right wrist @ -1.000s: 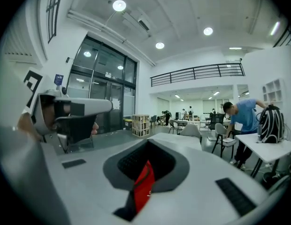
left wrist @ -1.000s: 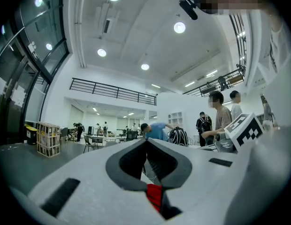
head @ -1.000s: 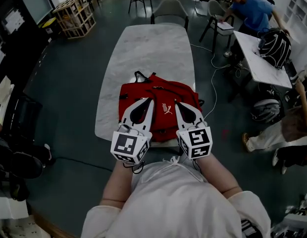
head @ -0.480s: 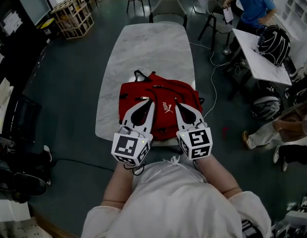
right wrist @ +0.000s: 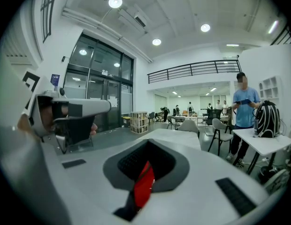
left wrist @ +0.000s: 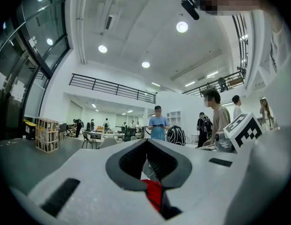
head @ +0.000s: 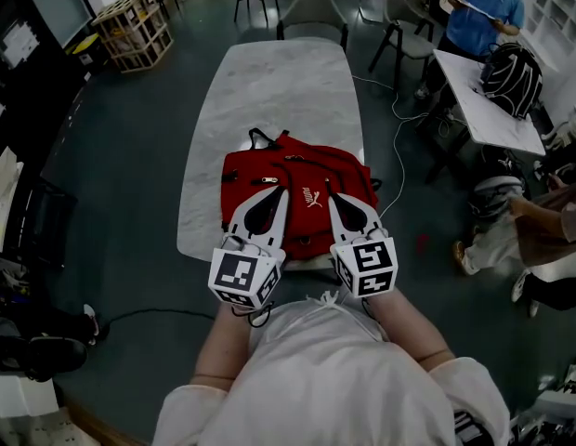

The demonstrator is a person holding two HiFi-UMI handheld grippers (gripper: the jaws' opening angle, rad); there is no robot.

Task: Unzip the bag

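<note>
Two tools are held side by side over the near end of a long pale marble bench (head: 279,82), each with its marker cube toward the person at 6 o'clock and its tip aimed toward 12 o'clock. The left tool (head: 283,190) has its jaws pressed together at the tip, and the left gripper view shows the same: the two halves meet at a point with nothing caught between them, and only a patch of red shows through the dark opening behind the tip. The right tool (head: 330,194) is likewise pressed together, its own view showing the tip closed and a strip of red in the window behind it. The red bag (head: 297,170) lies flat on the bench at its 6 o'clock end, under both tips, with its carry loop (head: 260,138) at 11 o'clock and a white logo (head: 312,196) between the two tools. Whether either tip touches the fabric cannot be told. Beyond the bench at 12 o'clock stands a grey chair (head: 311,12). At 10 o'clock is a wooden crate (head: 135,28). At 2 o'clock a second bench (head: 488,110) carries a black-and-white backpack (head: 511,68), with a person in a blue shirt (head: 483,12) behind it.
</note>
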